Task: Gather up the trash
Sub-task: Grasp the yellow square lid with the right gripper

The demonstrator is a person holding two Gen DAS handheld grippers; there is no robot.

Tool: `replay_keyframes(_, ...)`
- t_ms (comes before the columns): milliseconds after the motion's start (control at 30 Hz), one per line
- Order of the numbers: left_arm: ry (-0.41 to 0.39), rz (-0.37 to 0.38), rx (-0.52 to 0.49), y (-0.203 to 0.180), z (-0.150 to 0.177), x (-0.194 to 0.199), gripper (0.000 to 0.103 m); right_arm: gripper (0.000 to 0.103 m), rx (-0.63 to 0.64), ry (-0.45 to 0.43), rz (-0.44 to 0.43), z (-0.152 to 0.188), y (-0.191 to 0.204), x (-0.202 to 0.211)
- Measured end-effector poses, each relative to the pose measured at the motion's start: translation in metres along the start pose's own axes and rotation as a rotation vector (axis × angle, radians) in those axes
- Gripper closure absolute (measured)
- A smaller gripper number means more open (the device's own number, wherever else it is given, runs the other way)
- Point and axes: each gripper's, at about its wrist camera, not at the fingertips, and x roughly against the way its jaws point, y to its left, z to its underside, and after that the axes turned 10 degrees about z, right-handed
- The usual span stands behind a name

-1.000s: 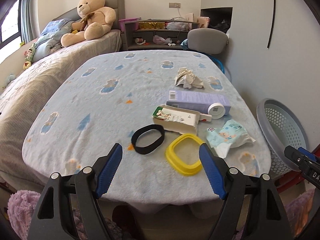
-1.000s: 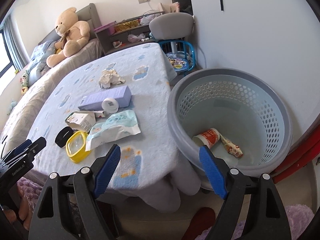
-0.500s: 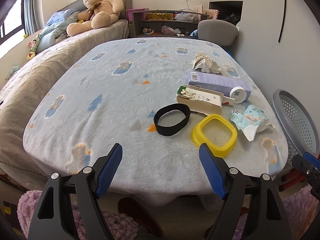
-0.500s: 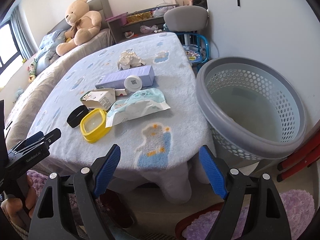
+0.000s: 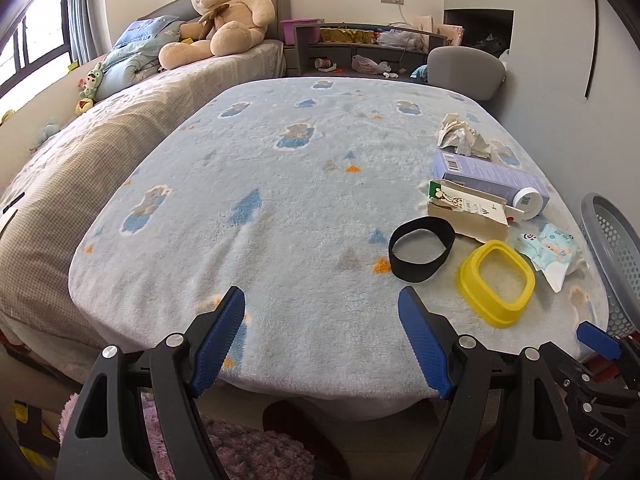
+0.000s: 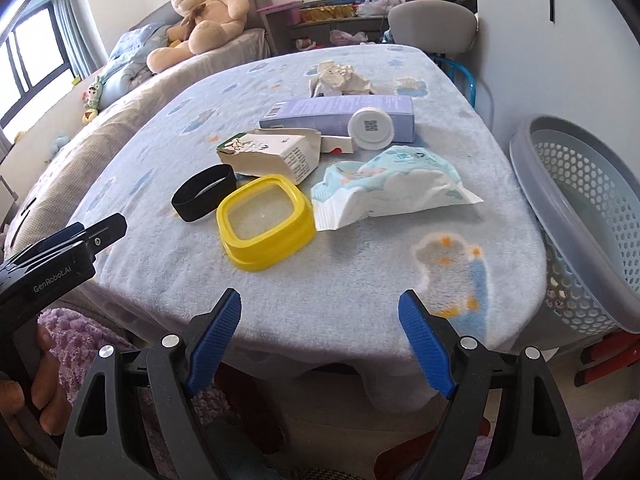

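Trash lies on the table under a blue fleece cover (image 6: 360, 276): a yellow ring lid (image 6: 264, 220), a black band (image 6: 204, 198), a torn white carton (image 6: 276, 154), a purple box (image 6: 340, 116) with a white cap (image 6: 371, 128), a wipes packet (image 6: 388, 188) and crumpled paper (image 6: 340, 78). The same items show at the right in the left wrist view: lid (image 5: 496, 282), band (image 5: 422, 249), carton (image 5: 466, 210). My right gripper (image 6: 320, 324) is open and empty at the table's near edge. My left gripper (image 5: 322, 328) is open and empty, left of the items.
A grey perforated basket (image 6: 580, 216) stands on the floor right of the table; it also shows in the left wrist view (image 5: 612, 248). A bed with a teddy bear (image 5: 224, 12) lies at the left. A grey chair (image 6: 432, 20) and shelves stand behind the table.
Both grippers have swung left. The right wrist view has turned from the basket's inside to the trash on the table. The jaws stay open.
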Motion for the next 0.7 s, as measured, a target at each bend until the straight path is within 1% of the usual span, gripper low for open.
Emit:
replay_keyframes(167,0.005,0.009,-0.002,0.009,-0.001,-0.004,0.027,0.024,0.014,-0.005,0.015,-0.008,0.018,-0.012)
replay_keyframes(233,0.006,0.012,0.000,0.014,-0.001,-0.006,0.027,0.021,0.017,-0.010,0.022,-0.011,0.023,-0.015)
replay_keyframes(400,0.006,0.020,0.005,0.022,-0.002,-0.008,0.027,0.020,0.023,-0.023,0.054,-0.018,0.032,-0.022)
replay_keyframes(700,0.012,0.031,0.016,0.032,-0.002,-0.012,0.027,0.020,0.055,-0.017,0.101,-0.030,0.043,-0.035)
